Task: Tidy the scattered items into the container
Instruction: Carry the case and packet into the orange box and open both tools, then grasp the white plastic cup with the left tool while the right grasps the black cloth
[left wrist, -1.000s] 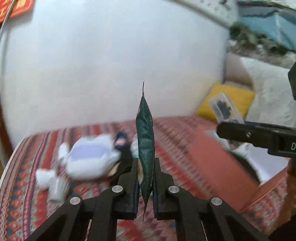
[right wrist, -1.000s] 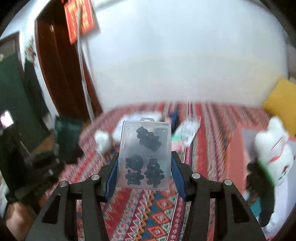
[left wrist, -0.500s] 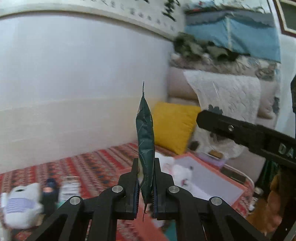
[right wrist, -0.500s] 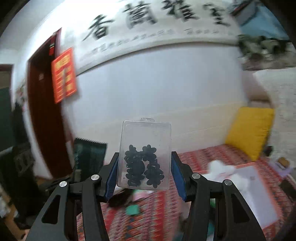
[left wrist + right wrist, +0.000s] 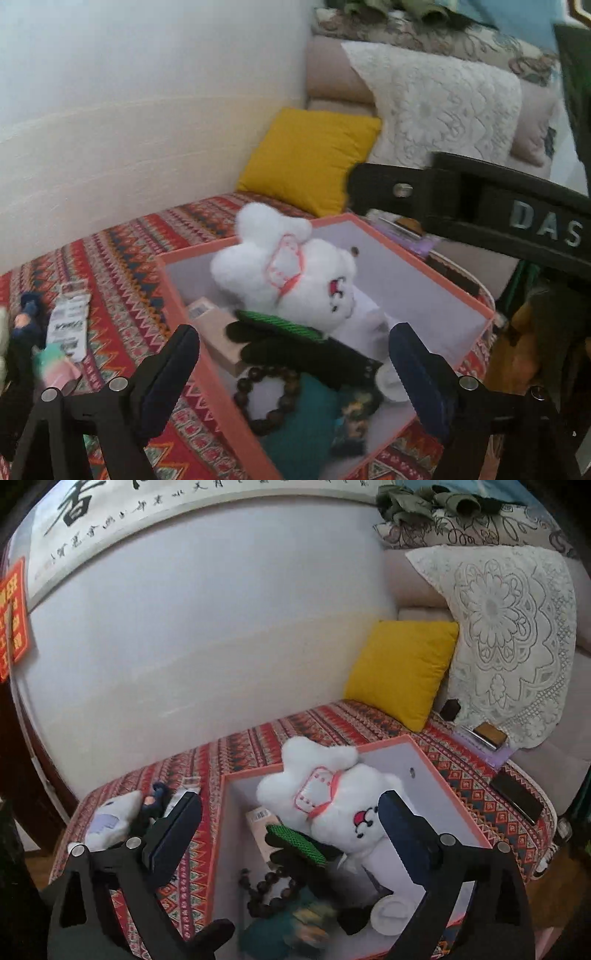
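Note:
An open salmon-pink box (image 5: 173, 291) (image 5: 218, 812) sits on a red patterned cover. Inside lie a white plush cat (image 5: 295, 273) (image 5: 332, 797), a dark bead bracelet (image 5: 266, 398) (image 5: 273, 890), a black and green glove (image 5: 295, 339), a teal packet (image 5: 306, 435) (image 5: 291, 926) and a tan carton (image 5: 218, 332). My left gripper (image 5: 291, 373) is open and empty above the box. My right gripper (image 5: 288, 838) is open and empty above the box too; its arm (image 5: 480, 199) crosses the left wrist view. The clear case is not visible.
Left of the box lie a white packet (image 5: 70, 321), a dark small toy (image 5: 26, 314) and a pale plush (image 5: 107, 819). A yellow cushion (image 5: 310, 158) (image 5: 402, 672) and a lace-covered sofa back (image 5: 509, 642) stand behind. A phone (image 5: 517, 797) lies at the right.
Both grippers swung over the box and opened. The left let go of the dark green packet, the right let go of the clear case of black pieces.

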The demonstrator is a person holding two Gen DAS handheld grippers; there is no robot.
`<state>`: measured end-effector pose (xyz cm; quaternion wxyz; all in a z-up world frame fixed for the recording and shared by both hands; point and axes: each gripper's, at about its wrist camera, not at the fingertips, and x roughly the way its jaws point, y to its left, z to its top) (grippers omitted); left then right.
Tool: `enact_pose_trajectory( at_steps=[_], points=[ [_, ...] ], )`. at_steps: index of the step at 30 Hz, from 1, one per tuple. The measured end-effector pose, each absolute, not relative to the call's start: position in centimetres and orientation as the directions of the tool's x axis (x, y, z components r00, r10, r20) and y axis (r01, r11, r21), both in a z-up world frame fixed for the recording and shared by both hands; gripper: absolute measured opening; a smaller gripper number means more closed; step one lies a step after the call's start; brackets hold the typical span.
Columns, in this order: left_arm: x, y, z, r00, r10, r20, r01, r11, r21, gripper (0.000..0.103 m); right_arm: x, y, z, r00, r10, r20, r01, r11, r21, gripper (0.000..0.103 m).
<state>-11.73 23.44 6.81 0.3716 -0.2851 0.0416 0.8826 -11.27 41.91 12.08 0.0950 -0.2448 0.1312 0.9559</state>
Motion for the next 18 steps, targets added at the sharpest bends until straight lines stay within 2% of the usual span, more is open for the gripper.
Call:
enact_pose_trajectory(
  at_steps=[6, 12, 15, 18],
  points=[
    [-12.2, 17.6, 6.6, -0.627, 0.575, -0.525, -0.597, -0.788, -0.149, 0.090, -11.7, 39.2, 12.2, -0.874, 0.084, -0.478, -0.203, -0.958, 0.203, 0.101],
    [-12.3, 7.8, 4.5, -0.713, 0.429, -0.555, -0.437, -0.890, -0.127, 0.093, -12.8, 31.4, 10.7, -0.895, -0.011, -0.447, -0.060, -0.988, 0.144, 0.102],
    [-13.4, 2.6, 2.3, -0.733, 0.319, -0.601, -0.337, -0.938, -0.087, 0.094, -14.6, 26.3, 8.6, -0.851, -0.167, -0.499, 0.086, -0.980, 0.180, 0.102],
    [-15.4, -2.7, -0.4, -0.736, 0.204, -0.645, -0.249, -0.968, -0.021, 0.094, -17.3, 22.0, 5.2, -0.729, -0.381, -0.569, 0.215, -0.916, 0.339, 0.102]
  ],
)
